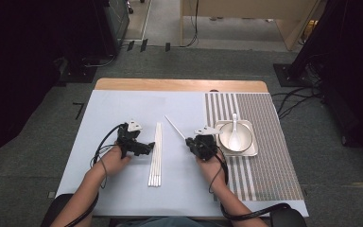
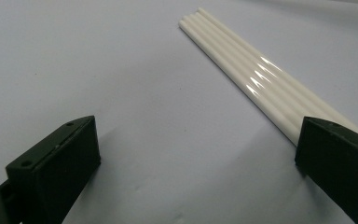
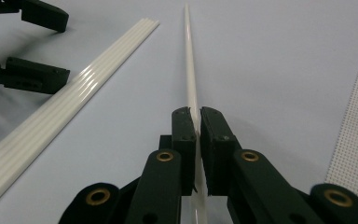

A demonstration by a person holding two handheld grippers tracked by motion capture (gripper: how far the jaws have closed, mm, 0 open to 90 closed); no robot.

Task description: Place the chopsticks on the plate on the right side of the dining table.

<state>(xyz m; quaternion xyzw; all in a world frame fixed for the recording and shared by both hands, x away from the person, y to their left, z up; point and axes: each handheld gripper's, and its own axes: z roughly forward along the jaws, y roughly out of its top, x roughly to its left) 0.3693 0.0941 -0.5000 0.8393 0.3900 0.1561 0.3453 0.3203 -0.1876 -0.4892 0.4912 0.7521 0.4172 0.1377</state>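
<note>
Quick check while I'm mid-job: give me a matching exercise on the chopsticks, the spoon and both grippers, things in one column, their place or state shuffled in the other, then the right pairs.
Things:
1. single chopstick
2. chopstick bundle
3. spoon
4. left gripper

Places or states:
A. lying in the white bowl on the striped mat
B. jaws open, nothing between them
C. clamped between the jaws of the right gripper
D. lying side by side on the pale table cover, between the two grippers

Pairs: 1-C, 2-D, 3-A, 4-B
</note>
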